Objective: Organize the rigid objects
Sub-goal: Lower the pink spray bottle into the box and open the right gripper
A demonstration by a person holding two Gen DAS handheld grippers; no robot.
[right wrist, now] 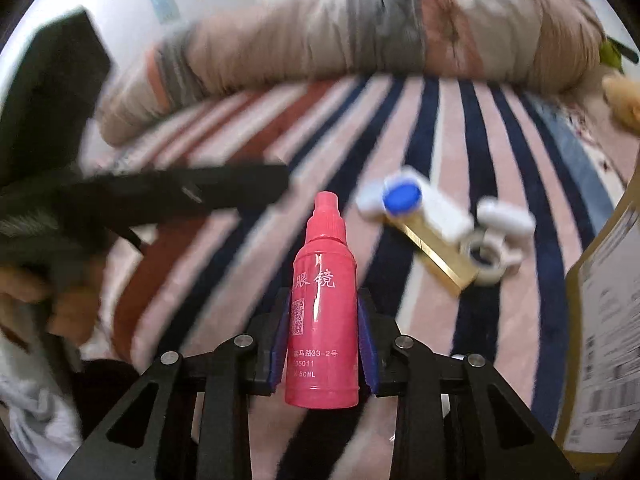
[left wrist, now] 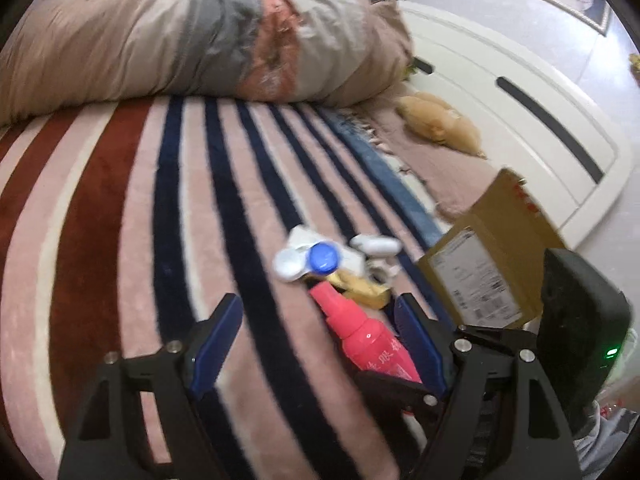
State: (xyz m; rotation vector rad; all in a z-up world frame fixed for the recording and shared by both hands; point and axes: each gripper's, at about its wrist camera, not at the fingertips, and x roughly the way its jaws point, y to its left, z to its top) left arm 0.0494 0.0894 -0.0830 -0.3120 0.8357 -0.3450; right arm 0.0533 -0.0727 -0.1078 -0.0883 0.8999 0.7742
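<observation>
Bed (left wrist: 120,220) fills most of both my views, covered in a striped blanket of pink, navy and dark red, with a big rolled-up duvet (left wrist: 192,44) lying across the top from about 9 to 1 o'clock. Cardboard box (left wrist: 492,256) with a shipping label sits at roughly 3 o'clock in the left wrist view, right at the edge of the blanket.

My left gripper (left wrist: 316,340) has its jaws wide apart with nothing between the blue pads, just hovering over the stripes. My right gripper (right wrist: 324,340) has its jaws closed snug on the lower body of a pink bottle (right wrist: 324,300), which points straight up toward 12 o'clock in that view, nozzle end away from me. From the left camera the same bottle shows at about 5 o'clock, just beside the left gripper's right finger.

Small stuff is bunched on the blanket up around 2 o'clock from the bottle: a flat gold box (right wrist: 436,256), a white contact lens case with one blue cap (right wrist: 400,198), a white oblong piece (right wrist: 506,214) and a small tape roll (right wrist: 482,260). It's all blurry, so I can't tell much more.
</observation>
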